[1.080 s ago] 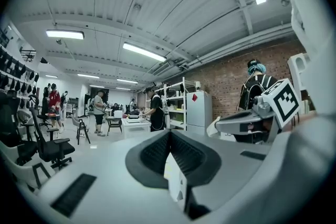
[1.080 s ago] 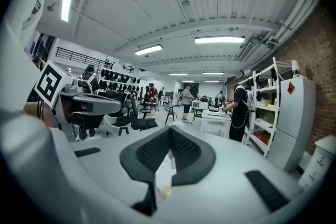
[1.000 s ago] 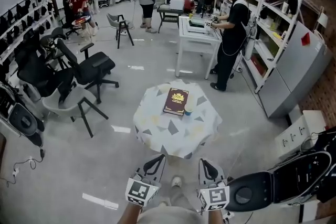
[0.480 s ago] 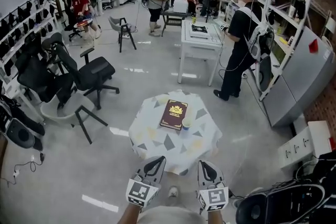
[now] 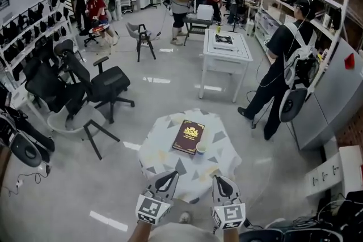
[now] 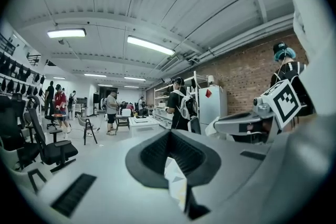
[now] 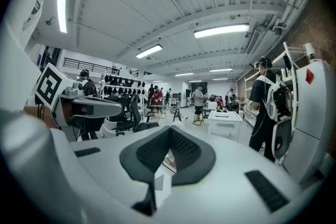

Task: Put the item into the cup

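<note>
"When the head view looked down, how did the two tools sit?"

"Both were low and close to the person's body, short of the table's near edge. The left grey two-jaw gripper (image 5: pixel 171 173) had its black ribbed pads brought together at the tips, and its own view showed nothing clamped between them. Only a sliver of patterned cloth showed through the slit behind the tips. The right grey two-jaw gripper (image 5: pixel 219 178) was the same, tips touching and empty."

"And the cup?"

"The small pale round cup (image 5: pixel 201 148) stood upright on the round table draped in a white cloth with grey and yellow triangles (image 5: pixel 165 157). It sat just beside the near right corner of the dark red hardback book with a gold emblem (image 5: pixel 188 136), which lay flat near the middle of the cloth. I could not tell whether the two touched."

"Which item was meant for it?"

"I couldn't tell, as nothing small enough was clear at that distance. Both grippers were well apart from the cup."

"Anything else nearby?"

"A black wheeled office chair (image 5: pixel 105 81) stood off to the left. A person in black clothes with a white-strapped backpack (image 5: pixel 283 73) stood to the right beside a white rectangular table (image 5: pixel 227 49)."
</note>
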Available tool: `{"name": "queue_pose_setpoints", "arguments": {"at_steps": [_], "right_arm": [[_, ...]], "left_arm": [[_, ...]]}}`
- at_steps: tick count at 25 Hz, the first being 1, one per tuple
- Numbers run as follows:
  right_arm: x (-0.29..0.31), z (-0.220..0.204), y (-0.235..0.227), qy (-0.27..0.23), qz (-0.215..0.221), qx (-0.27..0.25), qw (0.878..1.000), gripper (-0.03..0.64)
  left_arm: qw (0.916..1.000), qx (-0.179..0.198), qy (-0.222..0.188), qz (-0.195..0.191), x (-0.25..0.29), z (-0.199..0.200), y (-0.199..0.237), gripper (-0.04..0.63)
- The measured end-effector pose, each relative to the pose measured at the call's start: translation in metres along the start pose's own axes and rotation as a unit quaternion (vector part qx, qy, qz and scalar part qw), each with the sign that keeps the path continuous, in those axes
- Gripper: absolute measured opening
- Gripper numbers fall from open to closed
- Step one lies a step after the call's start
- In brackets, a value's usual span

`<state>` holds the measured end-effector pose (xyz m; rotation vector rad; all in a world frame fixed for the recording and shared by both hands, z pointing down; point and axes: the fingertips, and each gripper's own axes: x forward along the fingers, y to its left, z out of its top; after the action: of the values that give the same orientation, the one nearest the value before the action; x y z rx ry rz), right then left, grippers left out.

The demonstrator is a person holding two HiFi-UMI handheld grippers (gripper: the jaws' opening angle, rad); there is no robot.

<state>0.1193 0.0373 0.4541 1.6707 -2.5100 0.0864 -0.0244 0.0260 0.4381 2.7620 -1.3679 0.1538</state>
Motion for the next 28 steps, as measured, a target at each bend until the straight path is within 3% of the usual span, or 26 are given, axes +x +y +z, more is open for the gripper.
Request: {"name": "queue_pose_setpoints", "arguments": {"at_steps": [16, 28], "right_arm": [[0.052, 0.006, -0.029, -0.006, 0.016, 0.008, 1.000, 0.006], [0.113, -0.001, -0.048, 0.012, -0.006, 0.013, 1.000, 0.005]], "left_arm": [[0.9998, 0.000, -0.007, 0.020, 0.049, 0.008, 0.028, 0.012], [1.0000, -0.009, -0.003, -0.001, 0.104, 0.003, 0.076, 0.012]]}}
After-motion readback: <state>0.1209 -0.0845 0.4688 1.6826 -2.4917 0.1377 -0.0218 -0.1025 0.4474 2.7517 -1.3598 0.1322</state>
